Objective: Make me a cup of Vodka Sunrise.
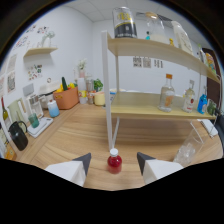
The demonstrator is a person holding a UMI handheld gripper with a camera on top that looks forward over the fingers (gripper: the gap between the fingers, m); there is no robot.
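A small bottle of red liquid with a white cap (114, 162) stands on the wooden counter (75, 135), at the foot of the white shelf post. It is between my two fingertips, with a gap at each side. My gripper (114, 162) is open, its dark-tipped fingers (84, 161) level with the bottle. On the lower shelf (150, 111) stand a clear bottle with an orange label (167, 93), another clear bottle (189, 98) and a blue bottle (202, 104). A bottle with a black and yellow label (124, 22) sits on the top shelf.
At the back left are an orange basket with fruit (66, 96), a yellow cup (99, 98) and several jars. A black kettle (17, 136) and a white tray with glasses (37, 122) stand at the left. A clear plastic bag (185, 152) lies right of my fingers.
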